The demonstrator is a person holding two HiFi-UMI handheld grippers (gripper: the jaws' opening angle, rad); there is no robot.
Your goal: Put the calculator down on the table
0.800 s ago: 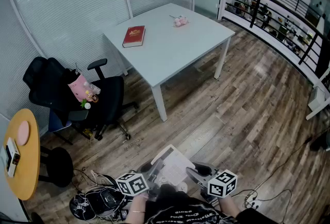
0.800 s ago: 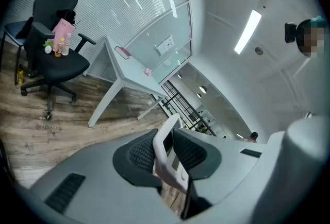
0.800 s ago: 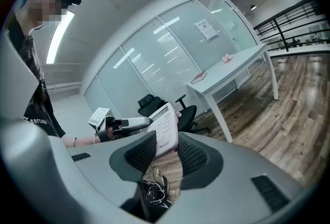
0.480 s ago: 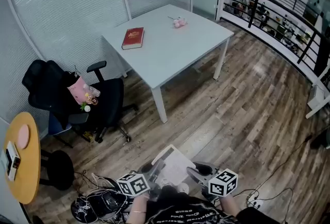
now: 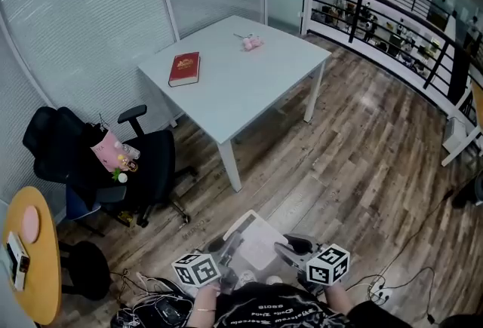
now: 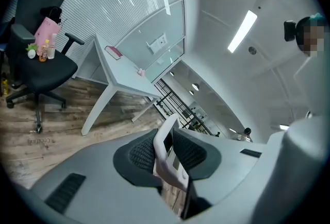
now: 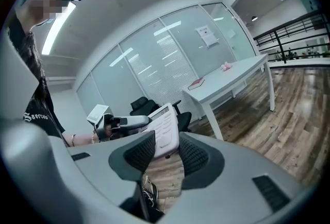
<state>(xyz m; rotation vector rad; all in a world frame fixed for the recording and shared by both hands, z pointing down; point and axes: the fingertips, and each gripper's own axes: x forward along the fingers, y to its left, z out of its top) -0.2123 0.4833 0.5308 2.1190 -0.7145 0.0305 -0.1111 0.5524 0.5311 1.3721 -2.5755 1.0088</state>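
Calculator clamped in left tool and right tool (right gripper view alone shows keys).

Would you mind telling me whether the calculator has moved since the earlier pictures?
Yes. In the head view the calculator has come forward, toward the white table: the gap to its near leg is smaller.

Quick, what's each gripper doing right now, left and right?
Left gripper: jaws closed on the calculator, gripping it by one edge.
Right gripper: jaws look closed on the same calculator, at its other side.
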